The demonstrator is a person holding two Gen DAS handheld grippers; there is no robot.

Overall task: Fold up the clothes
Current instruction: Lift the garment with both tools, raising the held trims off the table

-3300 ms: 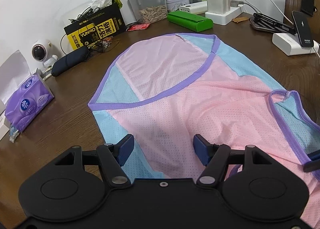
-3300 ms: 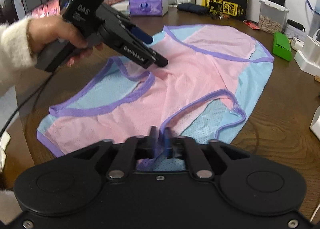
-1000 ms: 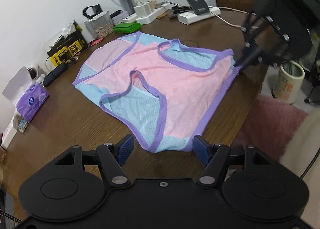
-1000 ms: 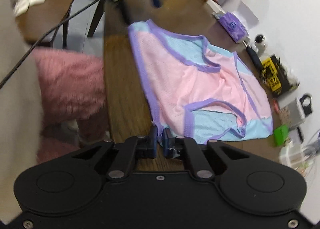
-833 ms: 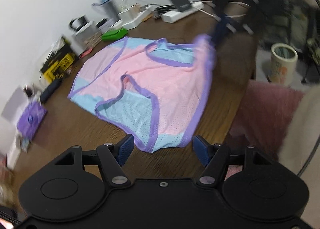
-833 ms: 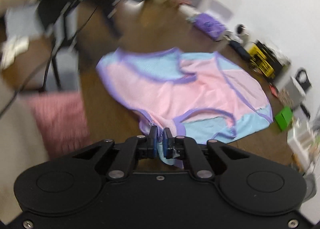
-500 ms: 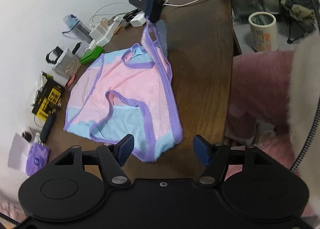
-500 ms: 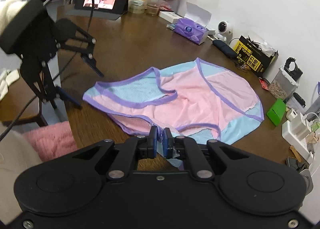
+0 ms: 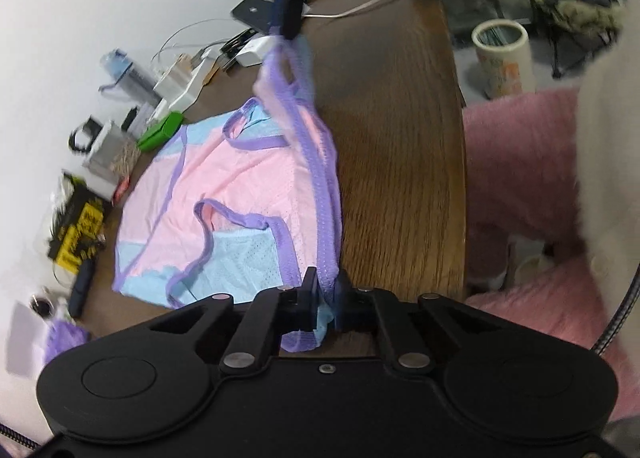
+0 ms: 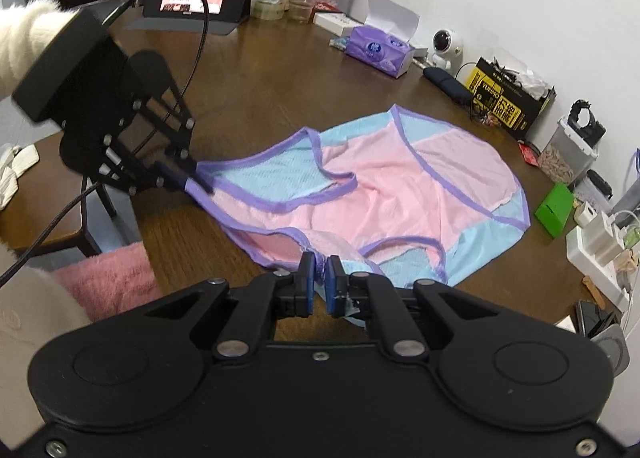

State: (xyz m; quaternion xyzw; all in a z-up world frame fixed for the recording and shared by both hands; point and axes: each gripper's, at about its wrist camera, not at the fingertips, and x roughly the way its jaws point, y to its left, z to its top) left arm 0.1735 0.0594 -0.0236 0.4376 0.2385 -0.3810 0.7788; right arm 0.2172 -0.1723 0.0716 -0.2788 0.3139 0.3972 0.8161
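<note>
Both tools are pinching the purple hem of the pink-and-blue mesh top (image 10: 392,194) lying on the wooden counter (image 10: 256,98): the left tool (image 9: 325,290) is gripping one hem corner, the right tool (image 10: 317,286) the other. Keeping that edge taut and level while carrying it toward the far neckline should be giving a straight fold. Motion blur is smearing the right tool in the left view, and the black housings are hiding the cloth nearest each grip.

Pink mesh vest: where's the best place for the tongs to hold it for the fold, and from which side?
Grip the vest's purple-banded hem at its two corners, coming in from the table's open edge. That band looks thicker than the mesh, runs straight and lies nearest that edge. The left tongs and right tongs are shut on it there.
</note>
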